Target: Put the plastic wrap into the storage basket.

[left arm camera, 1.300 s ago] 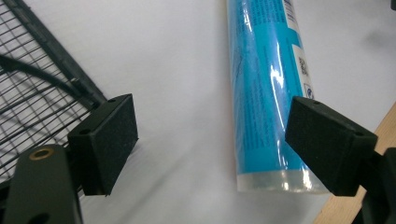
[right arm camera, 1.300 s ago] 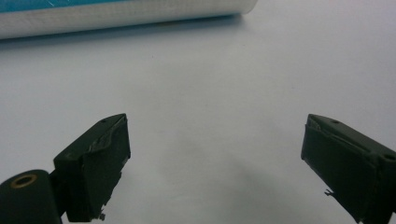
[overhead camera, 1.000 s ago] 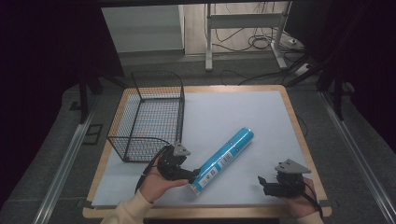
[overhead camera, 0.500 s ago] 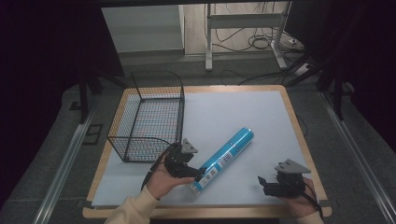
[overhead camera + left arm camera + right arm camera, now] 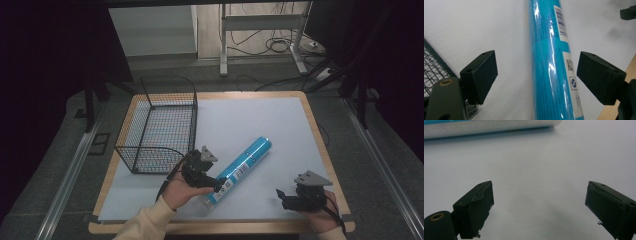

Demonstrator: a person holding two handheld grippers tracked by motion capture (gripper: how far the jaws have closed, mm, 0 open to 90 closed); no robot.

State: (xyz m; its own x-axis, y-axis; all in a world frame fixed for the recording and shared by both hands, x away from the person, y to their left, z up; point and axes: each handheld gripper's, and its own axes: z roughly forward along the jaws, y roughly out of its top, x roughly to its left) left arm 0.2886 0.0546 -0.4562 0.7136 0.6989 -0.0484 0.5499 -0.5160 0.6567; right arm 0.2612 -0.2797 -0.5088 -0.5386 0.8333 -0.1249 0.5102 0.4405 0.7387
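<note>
L gripper [image 5: 536, 75] at near end of blue tube [image 5: 239, 171], jaws apart, straddling it w/o contact; tube axis runs away btwn them, diagonal near-left to far-right on white mat [image 5: 260, 120]. R gripper [image 5: 539, 207] jaws apart, empty, well off to the side. Wire basket [image 5: 159, 125] beyond, far-left; L nearer.

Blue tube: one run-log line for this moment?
left gripper: open, jaws straddling blue tube, no contact | right gripper: open, empty | wire basket: empty | tube lying on white mat
</note>
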